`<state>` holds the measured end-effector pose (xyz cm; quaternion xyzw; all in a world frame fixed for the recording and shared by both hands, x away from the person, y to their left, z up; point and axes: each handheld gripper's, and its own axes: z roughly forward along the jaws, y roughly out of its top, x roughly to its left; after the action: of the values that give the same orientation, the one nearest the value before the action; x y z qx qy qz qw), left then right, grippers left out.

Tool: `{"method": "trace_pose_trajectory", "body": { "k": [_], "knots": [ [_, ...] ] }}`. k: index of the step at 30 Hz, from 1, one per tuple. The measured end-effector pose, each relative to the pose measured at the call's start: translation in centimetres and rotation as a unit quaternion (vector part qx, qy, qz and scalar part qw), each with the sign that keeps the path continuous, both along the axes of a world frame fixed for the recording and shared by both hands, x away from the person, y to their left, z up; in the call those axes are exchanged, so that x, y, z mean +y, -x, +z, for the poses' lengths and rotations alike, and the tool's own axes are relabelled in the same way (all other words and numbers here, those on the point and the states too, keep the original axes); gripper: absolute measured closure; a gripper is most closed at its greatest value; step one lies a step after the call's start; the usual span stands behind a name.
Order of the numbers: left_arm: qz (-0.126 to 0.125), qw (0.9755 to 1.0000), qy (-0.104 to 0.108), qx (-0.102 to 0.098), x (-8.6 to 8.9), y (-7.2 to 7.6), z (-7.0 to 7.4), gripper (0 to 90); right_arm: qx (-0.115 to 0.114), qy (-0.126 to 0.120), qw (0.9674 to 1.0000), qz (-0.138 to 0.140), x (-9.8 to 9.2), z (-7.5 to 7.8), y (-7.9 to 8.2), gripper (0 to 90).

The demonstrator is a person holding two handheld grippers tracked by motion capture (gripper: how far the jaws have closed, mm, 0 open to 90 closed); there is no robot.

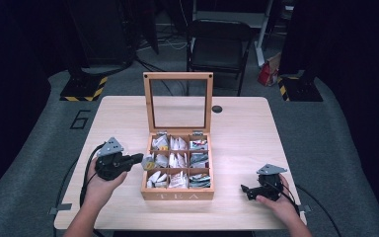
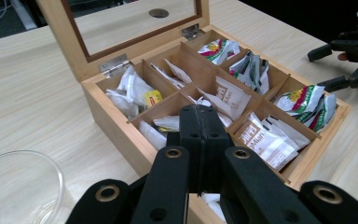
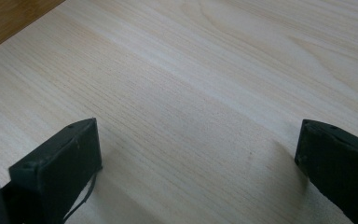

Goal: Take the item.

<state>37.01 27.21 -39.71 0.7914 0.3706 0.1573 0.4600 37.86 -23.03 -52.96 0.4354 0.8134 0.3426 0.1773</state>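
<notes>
The pale wooden desk (image 1: 246, 128) spreads wide, with a small dark round disc (image 1: 217, 109) set into it near the far edge. At the near left, the left gripper view catches the rim of a clear glass bowl (image 2: 21, 186) resting on the boards. Beyond the desk, a black folding chair (image 1: 219, 47) stands on the grey floor. Yellow-and-black striped bases (image 1: 84, 88) sit off to both sides, and a number six (image 1: 80, 119) is marked on the floor at left.
</notes>
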Motion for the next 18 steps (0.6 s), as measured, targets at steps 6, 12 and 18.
{"method": "trace_pose_trajectory", "body": {
  "k": [6,12,18],
  "knots": [
    [0.009,1.0000,-0.001,0.002,0.6,-0.3,0.1,90.0,-0.001,0.001,1.0000,-0.001,0.0,0.0,0.0,0.0],
    [0.017,0.9999,0.001,0.003,1.0,-0.5,0.0,90.0,-0.001,0.001,1.0000,-0.001,0.0,0.0,0.0,0.0],
    [0.025,0.9997,-0.004,0.000,1.7,-0.8,0.2,90.0,0.000,0.002,1.0000,0.000,0.0,0.0,0.0,0.0]
  ]
}}
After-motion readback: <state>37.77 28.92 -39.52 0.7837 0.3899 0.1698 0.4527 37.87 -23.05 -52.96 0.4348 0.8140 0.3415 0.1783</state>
